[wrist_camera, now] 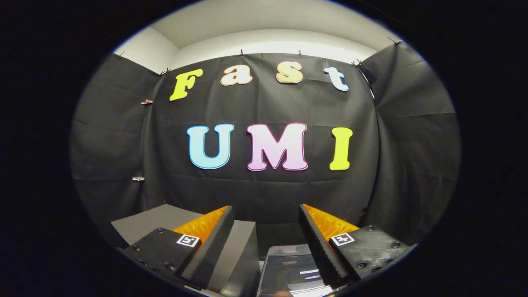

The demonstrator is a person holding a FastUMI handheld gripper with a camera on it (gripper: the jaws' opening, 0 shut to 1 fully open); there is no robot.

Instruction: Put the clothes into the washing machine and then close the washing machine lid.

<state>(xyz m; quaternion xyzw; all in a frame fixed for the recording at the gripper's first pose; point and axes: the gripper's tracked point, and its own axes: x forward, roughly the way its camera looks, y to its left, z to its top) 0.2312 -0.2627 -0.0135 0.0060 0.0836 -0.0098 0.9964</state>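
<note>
- The gripper (pixel 266 231) is released, its fingers spread wide and holding nothing, aimed level at the booth wall.
- A glossy dark panel (pixel 291 270) lies low between the fingers, probably the washing machine lid; I cannot tell whether it is open.
- A grey box (pixel 165 218) stands left of it, behind the left finger.
- No clothes appear ahead of the fingers.
- Risk: pointed this high, a blind downward reach could knock the lid or miss the garment.

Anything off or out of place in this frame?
Nothing stands out. The gripper has its jaws wide open with nothing between them. The glossy translucent washing machine lid lies below the jaws, beside a flat grey box-shaped surface; neither looks damaged or spilled on.
</note>
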